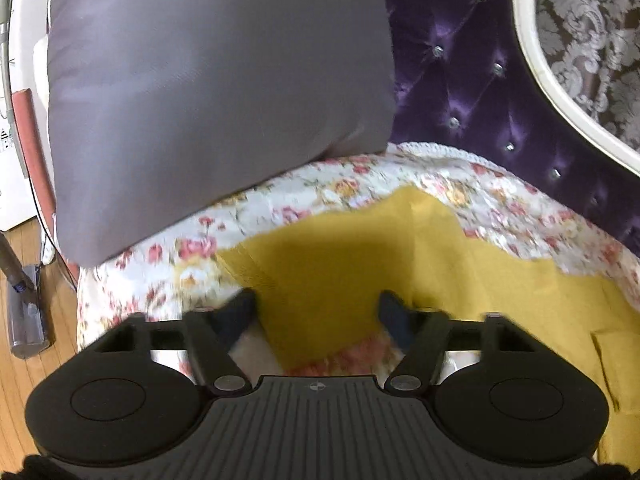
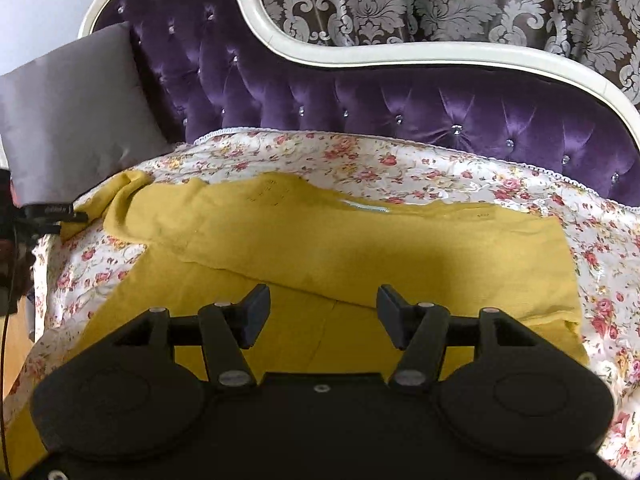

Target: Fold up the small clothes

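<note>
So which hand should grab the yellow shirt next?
Probably the left. The left gripper is open with the shirt corner between its fingers. The right gripper hovers open over the shirt's flat middle.

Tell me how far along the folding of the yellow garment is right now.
Partly done: one layer of the yellow garment already lies folded over the rest on the floral cover. In hand: nothing; the left gripper and right gripper are both open over the cloth. Left: further folds, since the garment is spread wide.
</note>
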Tool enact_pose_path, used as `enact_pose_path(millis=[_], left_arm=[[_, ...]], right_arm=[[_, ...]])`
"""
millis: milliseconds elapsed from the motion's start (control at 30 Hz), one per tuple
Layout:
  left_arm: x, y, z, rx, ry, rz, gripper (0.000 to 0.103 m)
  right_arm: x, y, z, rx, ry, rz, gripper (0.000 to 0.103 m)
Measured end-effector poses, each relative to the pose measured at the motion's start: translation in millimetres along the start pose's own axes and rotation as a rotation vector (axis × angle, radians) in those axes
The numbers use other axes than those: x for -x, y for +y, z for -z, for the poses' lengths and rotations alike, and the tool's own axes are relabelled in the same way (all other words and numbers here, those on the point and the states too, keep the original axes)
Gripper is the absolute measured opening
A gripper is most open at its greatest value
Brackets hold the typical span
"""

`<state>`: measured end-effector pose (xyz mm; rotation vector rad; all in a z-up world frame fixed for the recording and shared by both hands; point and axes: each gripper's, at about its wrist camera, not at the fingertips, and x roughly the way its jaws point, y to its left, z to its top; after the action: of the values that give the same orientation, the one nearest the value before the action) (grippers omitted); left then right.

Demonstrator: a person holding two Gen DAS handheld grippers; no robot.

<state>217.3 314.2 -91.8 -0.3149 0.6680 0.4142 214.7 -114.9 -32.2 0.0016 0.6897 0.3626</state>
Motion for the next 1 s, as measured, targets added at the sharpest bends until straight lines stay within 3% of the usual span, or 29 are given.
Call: enact_pose_path(millis=[33, 67, 100, 233, 400, 533, 700, 833, 1000], left_arm=[[-2.5, 0.8, -4.0, 0.007, 0.005, -0.019, 0.031], [-5.2, 2.4, -8.0, 0.009, 0.017, -0.029, 0.01], [-6.0, 4.8, -10.7, 0.016, 0.02, -0.018, 0.006], [5.8, 2.9, -22.3, 0.015, -0.002, -0.007, 0.005], [56.3, -19.1, -57.1, -0.038, -0.062, 0.069, 0.005], [112.2, -63.4, -94.3, -0.149, -0.129, 0.168, 0.005], [158.4, -133.2, -120.3, -0.232, -0.151, 0.323, 0.006], [172.3, -197.0, -116.8, -0.278, -0.132, 0.467, 0.006], [161.6, -284.9, -75.6, -0.382, -0.04, 0.634, 0.009]], right_arm=[[-0.7, 0.6, 0.1, 0.002, 0.004, -0.002, 0.064], [-1.0, 1.3, 0.7, 0.004, 0.007, -0.003, 0.064], [-1.1, 1.7, 1.2, 0.004, 0.008, -0.003, 0.064], [-0.9, -0.7, 1.8, -0.019, 0.012, -0.008, 0.064], [1.3, -10.1, 2.9, -0.056, 0.005, -0.014, 0.064], [4.1, -18.6, 6.2, -0.091, 0.001, -0.03, 0.064], [8.6, -34.2, 13.2, -0.154, 0.002, -0.045, 0.064], [13.5, -48.5, 17.9, -0.195, -0.002, -0.044, 0.064], [18.8, -63.9, 20.1, -0.237, -0.011, -0.036, 0.064]])
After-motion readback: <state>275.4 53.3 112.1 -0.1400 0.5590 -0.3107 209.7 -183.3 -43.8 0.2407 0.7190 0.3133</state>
